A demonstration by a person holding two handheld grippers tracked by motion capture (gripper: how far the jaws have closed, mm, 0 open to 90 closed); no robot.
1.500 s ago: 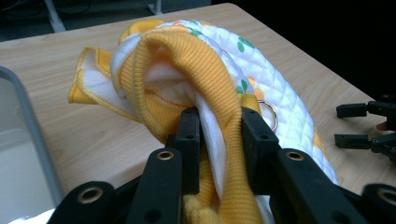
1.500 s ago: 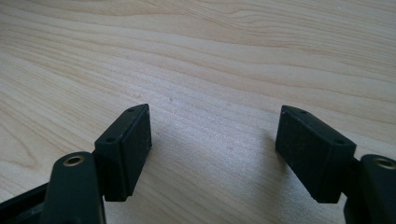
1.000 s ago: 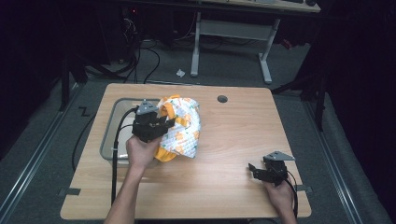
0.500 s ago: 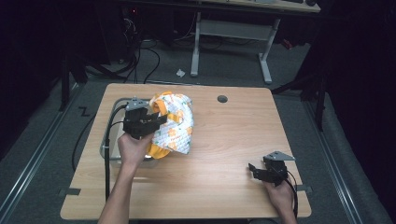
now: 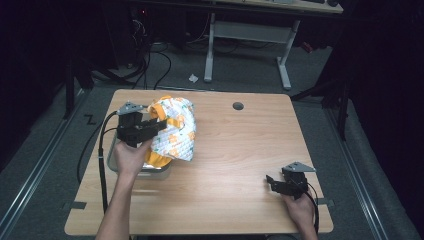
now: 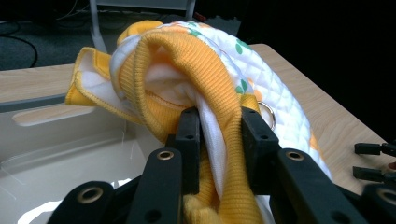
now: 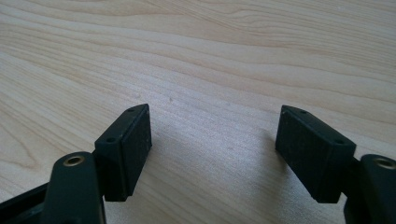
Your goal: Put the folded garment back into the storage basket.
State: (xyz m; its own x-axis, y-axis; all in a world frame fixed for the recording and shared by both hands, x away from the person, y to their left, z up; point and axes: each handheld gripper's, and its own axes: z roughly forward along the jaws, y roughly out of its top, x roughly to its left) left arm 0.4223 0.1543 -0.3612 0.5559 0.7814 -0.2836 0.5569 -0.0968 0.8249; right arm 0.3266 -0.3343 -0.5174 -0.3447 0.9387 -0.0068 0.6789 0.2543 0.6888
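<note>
A person's left gripper is pinching a bunched yellow-and-white garment over the near rim of a metal tray at the table's left side. In the left gripper view the jaws are pressing tight on a fold of ribbed yellow trim and white lining, with most of the garment ballooning beyond them and a small metal ring sitting just beside the right jaw. The right gripper is resting near the table's front right corner, jaws standing wide apart with nothing between them but bare wood. The risk, judging from the narrow bite: the heavy, loose bulk is hanging from one fold and may slide out, or drape across the tray's rim and land partly outside. The ring may also be snagging a jaw on release.
</note>
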